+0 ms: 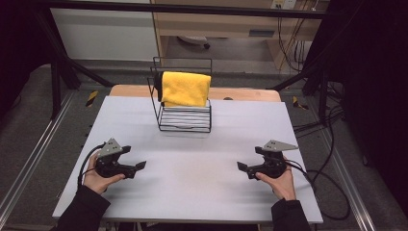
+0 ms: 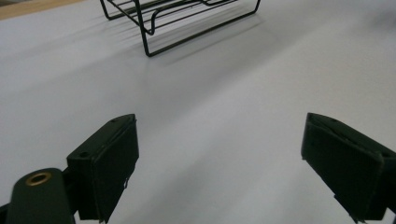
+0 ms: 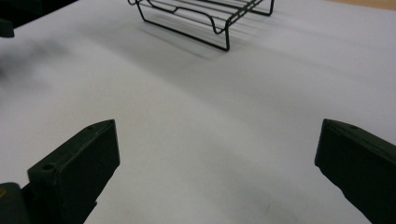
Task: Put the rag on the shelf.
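A yellow cloth hangs over the top of a black wire rack at the far middle of the white table. My left gripper rests low over the table at the near left, held by a hand, its jaws pointing inward. It stands open with bare table between its pads. My right gripper mirrors it at the near right, open, nothing between its pads. The rack's base lies ahead of the left gripper, and the same rack base ahead of the right one.
A wooden board edge shows behind the white table. Cables trail off the right side. Black frame bars stand at the far corners. Broad bare table lies between the two grippers.
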